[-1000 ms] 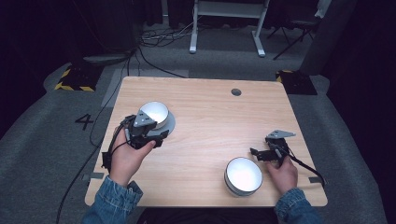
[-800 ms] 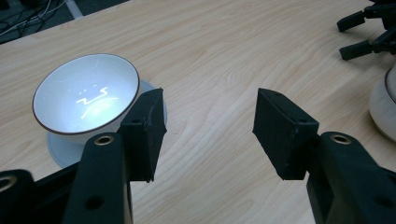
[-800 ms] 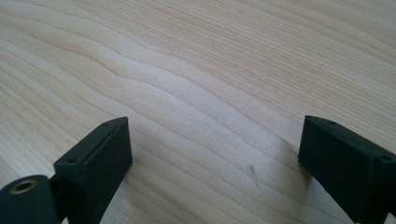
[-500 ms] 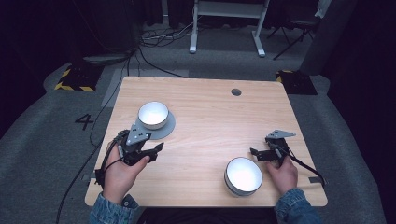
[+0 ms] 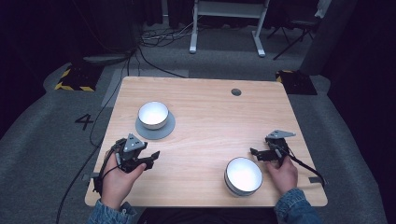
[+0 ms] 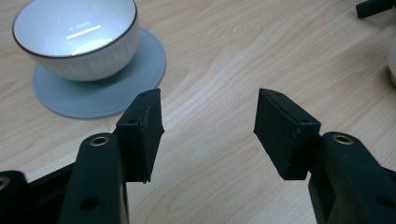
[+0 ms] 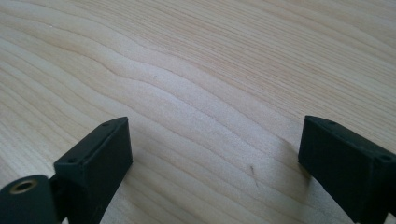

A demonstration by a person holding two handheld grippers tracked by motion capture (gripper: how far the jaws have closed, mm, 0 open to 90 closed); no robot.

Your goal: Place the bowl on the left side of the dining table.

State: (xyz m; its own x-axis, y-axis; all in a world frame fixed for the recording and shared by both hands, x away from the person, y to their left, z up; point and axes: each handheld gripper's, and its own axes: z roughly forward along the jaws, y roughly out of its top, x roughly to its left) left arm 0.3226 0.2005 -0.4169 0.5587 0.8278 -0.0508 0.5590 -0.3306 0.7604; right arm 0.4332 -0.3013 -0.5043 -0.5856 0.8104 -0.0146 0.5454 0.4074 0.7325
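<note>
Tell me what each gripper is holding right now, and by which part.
Nothing is held. The left gripper is open over bare table, apart from the bowl on the coaster. The right gripper is open too.

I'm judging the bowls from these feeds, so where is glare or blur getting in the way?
High view: both bowl interiors blow out white, the bowl on the coaster and the near bowl, and the surroundings fall dark. Left gripper view: streaks of glare inside the same bowl, its rim sharp, grey coaster clear. Right gripper view: even light on the table, jaws slightly soft.
</note>
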